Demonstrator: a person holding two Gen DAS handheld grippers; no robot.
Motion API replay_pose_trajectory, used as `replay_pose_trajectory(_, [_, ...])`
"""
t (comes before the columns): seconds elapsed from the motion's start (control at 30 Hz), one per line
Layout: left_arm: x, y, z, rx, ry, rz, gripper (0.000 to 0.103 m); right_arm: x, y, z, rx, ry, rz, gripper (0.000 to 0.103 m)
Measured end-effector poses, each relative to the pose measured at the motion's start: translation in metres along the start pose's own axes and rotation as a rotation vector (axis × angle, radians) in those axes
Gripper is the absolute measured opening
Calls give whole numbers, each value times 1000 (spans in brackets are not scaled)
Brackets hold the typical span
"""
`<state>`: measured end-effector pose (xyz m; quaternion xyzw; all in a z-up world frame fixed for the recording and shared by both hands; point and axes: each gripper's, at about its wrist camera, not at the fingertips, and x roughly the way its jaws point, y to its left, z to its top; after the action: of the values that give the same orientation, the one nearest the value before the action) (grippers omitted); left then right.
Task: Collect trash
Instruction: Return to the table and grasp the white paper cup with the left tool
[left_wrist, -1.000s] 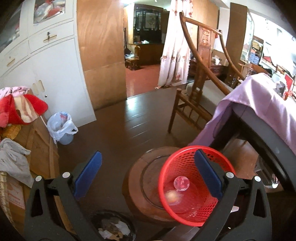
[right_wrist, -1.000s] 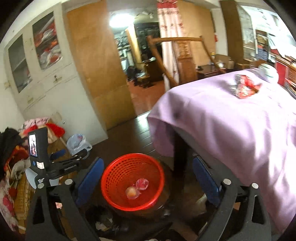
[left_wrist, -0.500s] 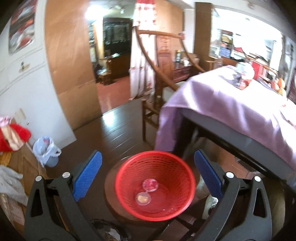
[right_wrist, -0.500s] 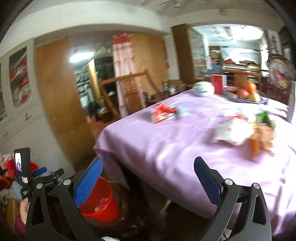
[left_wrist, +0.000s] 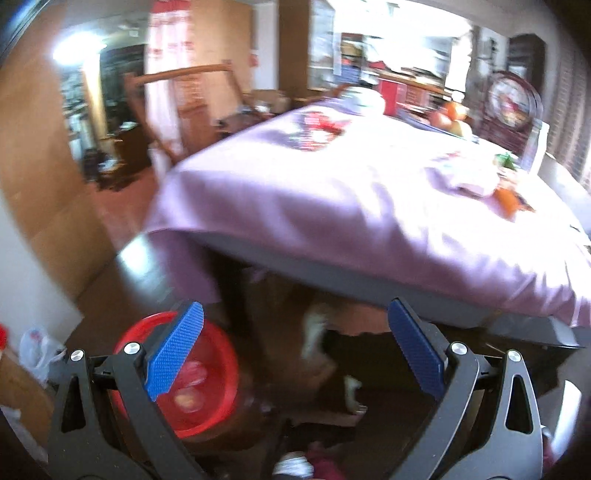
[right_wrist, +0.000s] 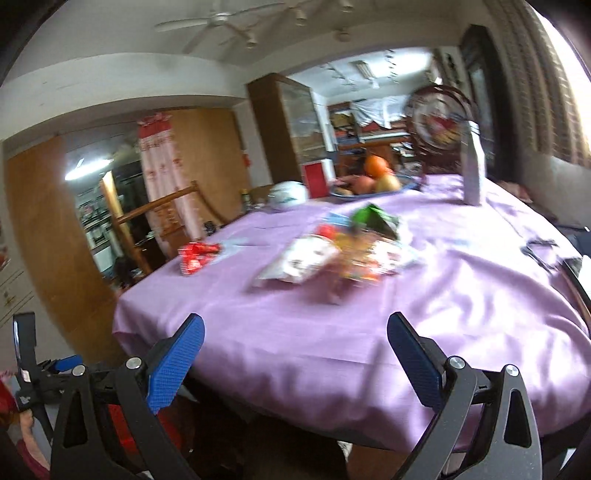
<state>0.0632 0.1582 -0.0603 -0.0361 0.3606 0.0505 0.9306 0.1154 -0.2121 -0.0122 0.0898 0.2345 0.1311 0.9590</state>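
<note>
A red mesh basket (left_wrist: 210, 384) sits low on the floor at the lower left of the left wrist view, with two small clear cups inside. My left gripper (left_wrist: 295, 354) is open and empty, just right of the basket, below the table edge. In the right wrist view my right gripper (right_wrist: 293, 360) is open and empty over the near edge of the purple-clothed table (right_wrist: 332, 332). Wrappers lie on the cloth: a red packet (right_wrist: 197, 256), a white bag (right_wrist: 299, 262), an orange-and-clear pile (right_wrist: 364, 258) and a green packet (right_wrist: 375, 218).
A fruit plate (right_wrist: 373, 184), a white bowl (right_wrist: 288, 195), a red box (right_wrist: 316, 181) and a silver carton (right_wrist: 472, 170) stand at the table's far side. A wooden chair (left_wrist: 184, 107) stands beyond it. The other hand-held gripper (right_wrist: 40, 373) shows at lower left.
Both grippers have swung up and to the right, away from the red basket toward the tabletop. The basket has slid to the lower left of the left view; both jaws stayed open.
</note>
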Motion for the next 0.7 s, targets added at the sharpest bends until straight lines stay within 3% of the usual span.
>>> replay_pose_trajectory(0.3, [75,-136,93,210,24,-136,96,24,-64,2,71,6,-125,97])
replay_pose_trajectory(0.53, [132,-209,140,241,67,-216,96,42,-84,20,22,6,-183,97])
replay_pose_trajectory(0.7, [175,-225,159,271,112,-156,98,66,-97,48,3,24,-212,97])
